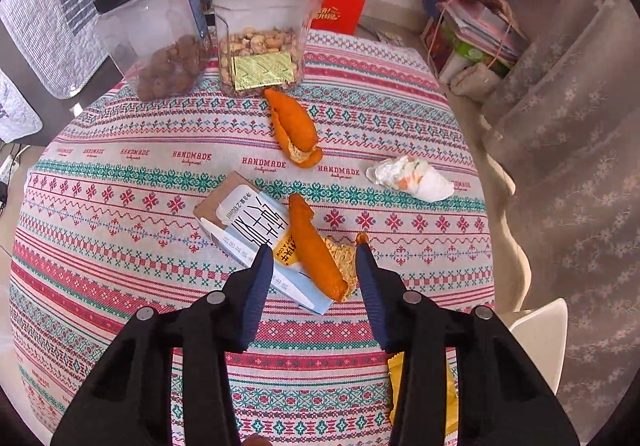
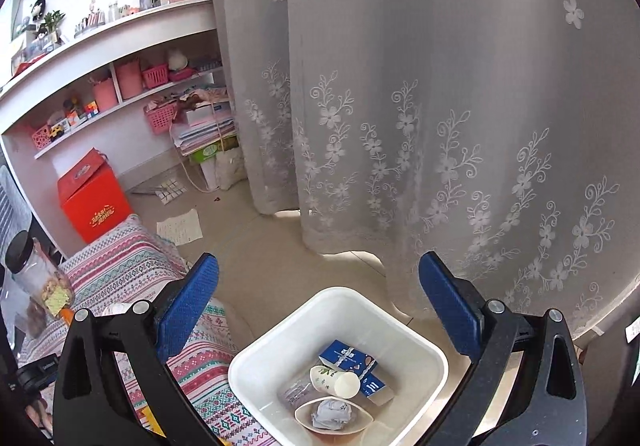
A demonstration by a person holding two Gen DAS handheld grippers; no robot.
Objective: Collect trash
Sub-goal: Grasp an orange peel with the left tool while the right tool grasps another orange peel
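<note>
In the left wrist view my left gripper (image 1: 312,250) is open over the patterned tablecloth (image 1: 120,246). An orange peel (image 1: 316,250) lies between its fingertips, partly on a flattened milk carton (image 1: 248,230). A second orange peel (image 1: 294,125) and a crumpled tissue (image 1: 412,177) lie farther off. A yellow wrapper (image 1: 452,398) shows under the right finger. In the right wrist view my right gripper (image 2: 320,274) is open and empty above a white trash bin (image 2: 436,358) that holds a blue carton (image 2: 350,360), a paper cup (image 2: 334,380) and a bowl with crumpled paper (image 2: 332,412).
Two clear jars with black lids, one with nuts (image 1: 260,13) and one with brown snacks (image 1: 156,25), stand at the table's far side. A red box (image 2: 94,197) sits on the floor by shelves. A lace curtain (image 2: 440,105) hangs behind the bin. A white chair (image 1: 540,334) stands at the right.
</note>
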